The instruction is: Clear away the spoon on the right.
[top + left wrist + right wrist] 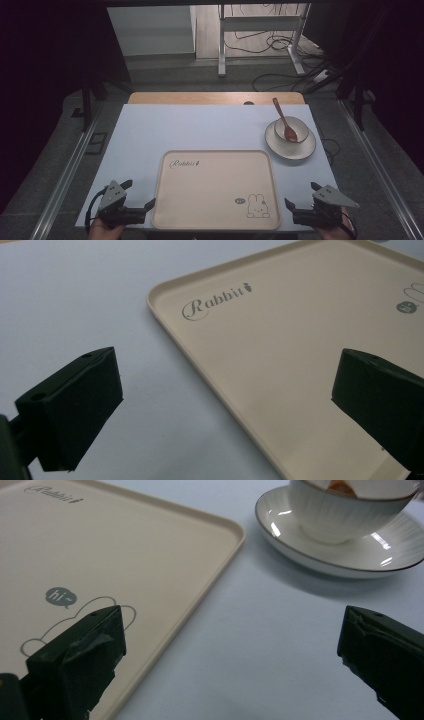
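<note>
Both grippers sit at the table's near edge, flanking the beige tray (215, 190); the left gripper (138, 194) has its jaws spread wide with nothing between them, straddling the tray's left rim; the right gripper (302, 195) is likewise released and empty, just beside the tray's right rim; beyond it, a white bowl (291, 129) holding a brown spoon (284, 120) stands on a saucer (291, 145), well apart from either gripper.
</note>
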The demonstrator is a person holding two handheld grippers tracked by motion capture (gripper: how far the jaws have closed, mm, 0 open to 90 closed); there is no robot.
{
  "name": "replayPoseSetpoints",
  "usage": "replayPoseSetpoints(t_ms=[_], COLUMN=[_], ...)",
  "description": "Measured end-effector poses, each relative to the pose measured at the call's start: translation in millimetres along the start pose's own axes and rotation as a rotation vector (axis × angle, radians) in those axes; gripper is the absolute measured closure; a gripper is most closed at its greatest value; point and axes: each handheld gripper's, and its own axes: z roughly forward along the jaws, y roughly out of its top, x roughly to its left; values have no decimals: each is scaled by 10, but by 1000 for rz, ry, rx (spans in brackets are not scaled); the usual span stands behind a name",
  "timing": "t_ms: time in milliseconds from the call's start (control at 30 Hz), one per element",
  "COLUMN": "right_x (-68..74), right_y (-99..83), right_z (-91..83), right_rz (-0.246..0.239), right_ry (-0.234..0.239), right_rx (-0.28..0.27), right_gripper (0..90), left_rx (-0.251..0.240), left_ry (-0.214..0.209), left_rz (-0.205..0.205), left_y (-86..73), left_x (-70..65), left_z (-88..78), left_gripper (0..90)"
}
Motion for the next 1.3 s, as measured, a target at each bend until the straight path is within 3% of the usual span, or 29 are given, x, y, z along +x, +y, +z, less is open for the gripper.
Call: replayPoseSetpoints(t_ms=[133,667,1133,1300], right_x=[-29,-94,-105,-124], right_y=[13,-22,-6,23], right_z=[-13,79,124,156], right_rz=[11,10,-12,0], right_ry=[0,46,42,44], right_rx=[-38,-5,20,23], right_gripper=[0,0,0,0], left_rx=[-7,-6,7,13], left_ry=[9,21,-3,-11], left_rz=[-7,2,21,32], left_y=[-3,-6,1,5], left_x=[0,-10,-16,-23], left_z=[-4,-10,6,16], left_gripper=[0,0,2,4])
